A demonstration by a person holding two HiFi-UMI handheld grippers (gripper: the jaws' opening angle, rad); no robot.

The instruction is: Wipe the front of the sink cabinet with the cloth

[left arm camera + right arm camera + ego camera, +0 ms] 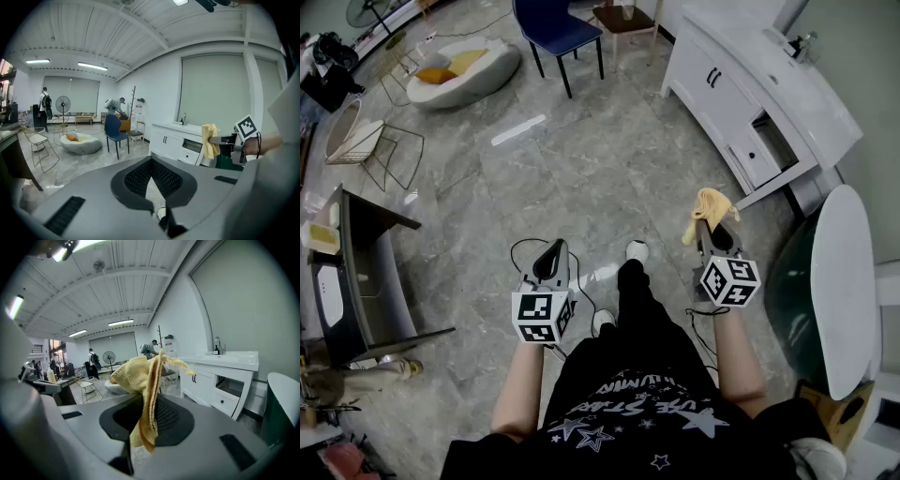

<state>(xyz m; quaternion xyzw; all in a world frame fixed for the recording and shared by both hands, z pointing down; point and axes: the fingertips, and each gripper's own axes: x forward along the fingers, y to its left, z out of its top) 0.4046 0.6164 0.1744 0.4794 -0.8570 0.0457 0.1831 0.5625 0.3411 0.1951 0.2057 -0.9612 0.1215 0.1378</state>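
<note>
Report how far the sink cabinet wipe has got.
Done: the yellow terry cloth is clamped in the right tool. In hand: carrying it, held apart from the white sink cabinet. To do: reach the cabinet's front and wipe it. The shut, empty left tool idles.

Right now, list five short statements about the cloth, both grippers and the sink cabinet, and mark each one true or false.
1. The right gripper is shut on the yellow cloth. True.
2. The left gripper holds a second cloth. False: its fingers are together with nothing between them.
3. The cloth is pressed against the front of the sink cabinet. False: it hangs in the air, apart from the cabinet.
4. One drawer of the sink cabinet stands open. True.
5. A blue chair stands on the floor beyond the grippers. True.
</note>
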